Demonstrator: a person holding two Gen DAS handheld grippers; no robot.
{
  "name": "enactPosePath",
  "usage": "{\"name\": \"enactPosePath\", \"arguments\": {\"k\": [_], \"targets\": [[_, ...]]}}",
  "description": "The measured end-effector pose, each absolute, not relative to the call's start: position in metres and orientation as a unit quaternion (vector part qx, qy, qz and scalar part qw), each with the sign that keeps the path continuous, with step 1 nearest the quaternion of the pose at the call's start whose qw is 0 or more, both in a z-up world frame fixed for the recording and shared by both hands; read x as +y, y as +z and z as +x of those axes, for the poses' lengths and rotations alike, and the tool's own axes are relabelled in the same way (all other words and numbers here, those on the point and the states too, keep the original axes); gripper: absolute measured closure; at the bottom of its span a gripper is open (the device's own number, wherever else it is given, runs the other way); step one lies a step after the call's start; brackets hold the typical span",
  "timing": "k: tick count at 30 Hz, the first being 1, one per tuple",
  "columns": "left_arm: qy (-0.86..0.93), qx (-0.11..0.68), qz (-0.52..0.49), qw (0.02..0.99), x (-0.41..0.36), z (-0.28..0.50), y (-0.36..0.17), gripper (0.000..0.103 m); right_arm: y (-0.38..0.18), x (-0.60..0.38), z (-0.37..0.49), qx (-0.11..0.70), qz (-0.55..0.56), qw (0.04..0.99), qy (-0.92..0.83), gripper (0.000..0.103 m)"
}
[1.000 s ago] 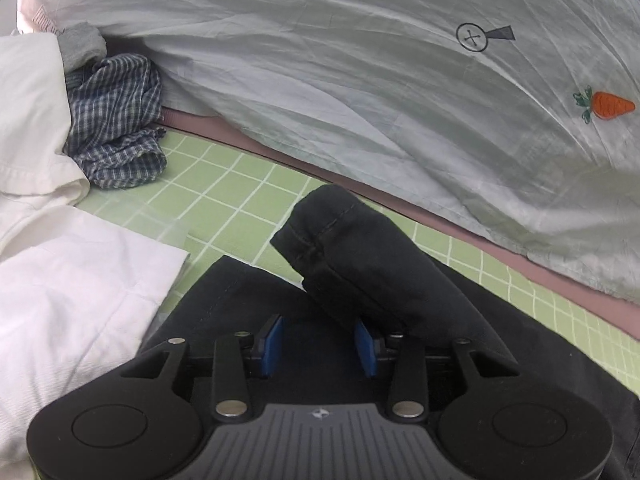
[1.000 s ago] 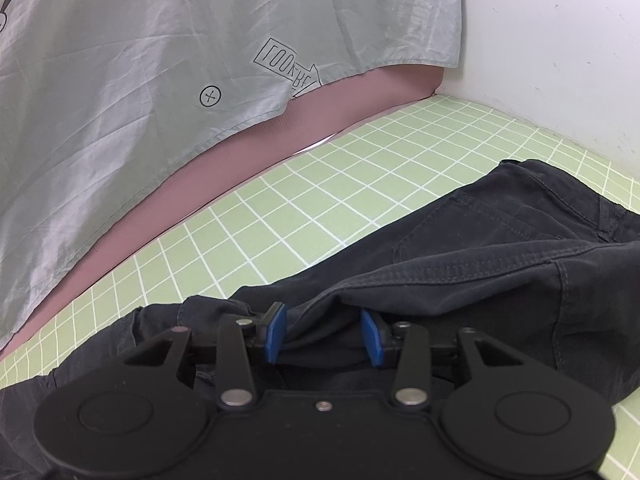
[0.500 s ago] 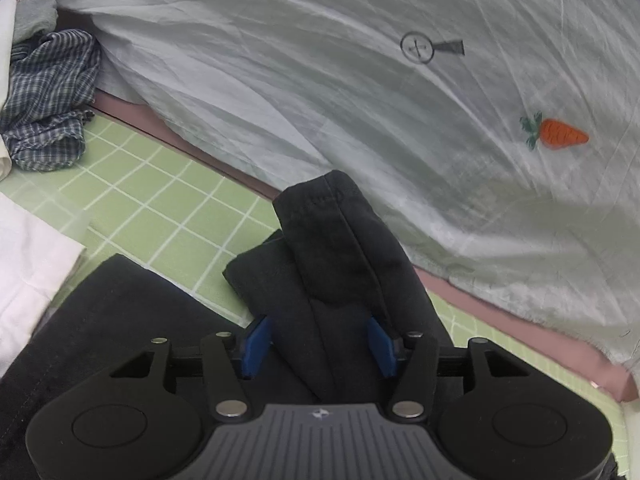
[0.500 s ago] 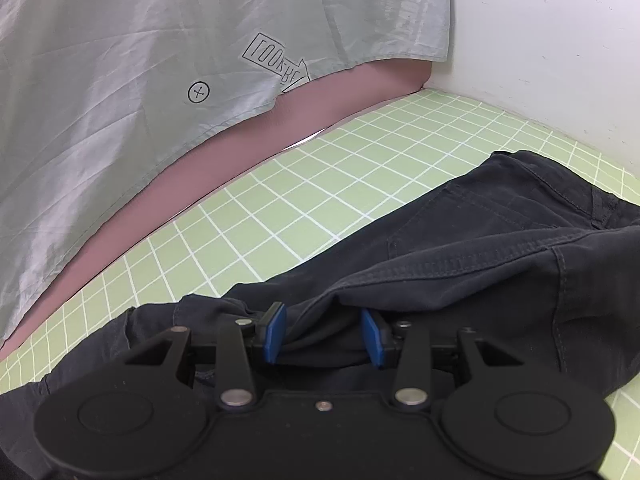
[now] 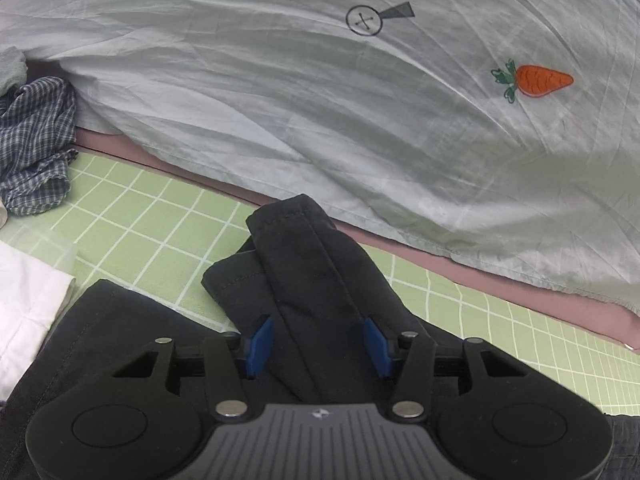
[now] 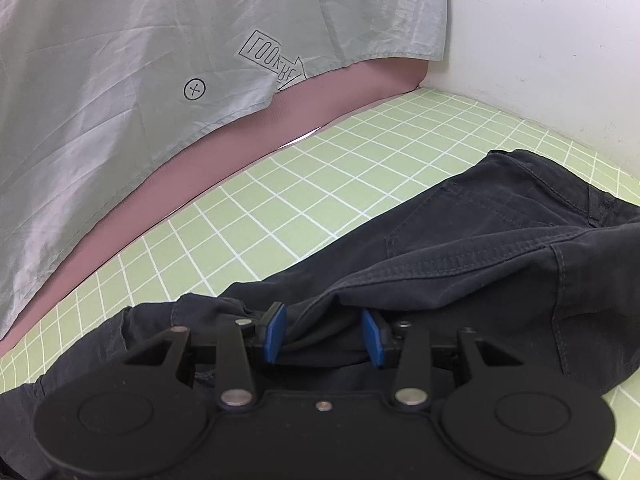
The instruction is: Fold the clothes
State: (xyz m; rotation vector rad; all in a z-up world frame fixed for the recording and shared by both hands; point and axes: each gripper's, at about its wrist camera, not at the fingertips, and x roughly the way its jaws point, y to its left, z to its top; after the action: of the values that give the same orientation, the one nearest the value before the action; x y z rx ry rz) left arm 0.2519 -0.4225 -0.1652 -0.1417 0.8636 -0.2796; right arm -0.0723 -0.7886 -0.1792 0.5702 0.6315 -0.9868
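My left gripper (image 5: 318, 346) has its jaws parted about a trouser leg's width, with the leg of the dark trousers (image 5: 320, 280) running straight ahead between the pads; its long axis follows my fingers, hem end farthest from me, doubled over the cloth beneath. My right gripper (image 6: 322, 338) has its jaws equally wide, a bunched ridge of the same trousers between them near the seat; whether either pair truly pinches I cannot tell. The trousers lie across the green gridded mat (image 6: 320, 184). No containers are in view.
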Motion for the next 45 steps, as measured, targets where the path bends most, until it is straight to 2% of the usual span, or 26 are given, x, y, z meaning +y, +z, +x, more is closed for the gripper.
{"name": "enactPosePath", "arguments": {"k": [2,14,22,23,24,25,36,42,45], "targets": [[-0.137,0.426,-0.065,0.892,-0.427,0.257,-0.169,0.072,-0.18,-0.789,-0.073,0.294,0.267,0.795,-0.459,0.06],[-0.131,0.44,-0.086,0.884,-0.434,0.264,-0.181,0.068,-0.184,-0.792,-0.074,0.292,0.279,0.791,-0.459,0.061],[-0.125,0.445,-0.078,0.883,-0.437,0.266,-0.183,0.073,-0.185,-0.792,-0.074,0.291,0.282,0.791,-0.459,0.061],[-0.123,0.446,-0.076,0.883,-0.437,0.267,-0.183,0.077,-0.185,-0.792,-0.074,0.291,0.282,0.791,-0.459,0.061],[-0.122,0.447,-0.075,0.883,-0.437,0.267,-0.183,0.094,-0.185,-0.792,-0.074,0.291,0.282,0.79,-0.46,0.061],[-0.118,0.449,-0.084,0.882,-0.435,0.267,-0.185,0.101,-0.185,-0.792,-0.074,0.291,0.282,0.79,-0.46,0.061],[-0.09,0.4,-0.106,0.906,-0.379,0.209,-0.143,0.102,-0.179,-0.791,-0.082,0.287,0.293,0.793,-0.451,0.061],[-0.065,0.414,-0.079,0.904,-0.345,0.147,-0.129,0.102,-0.17,-0.782,-0.089,0.284,0.291,0.798,-0.444,0.061],[-0.049,0.45,-0.082,0.888,-0.325,0.124,-0.152,0.101,-0.167,-0.776,-0.096,0.29,0.288,0.803,-0.432,0.061]]}}
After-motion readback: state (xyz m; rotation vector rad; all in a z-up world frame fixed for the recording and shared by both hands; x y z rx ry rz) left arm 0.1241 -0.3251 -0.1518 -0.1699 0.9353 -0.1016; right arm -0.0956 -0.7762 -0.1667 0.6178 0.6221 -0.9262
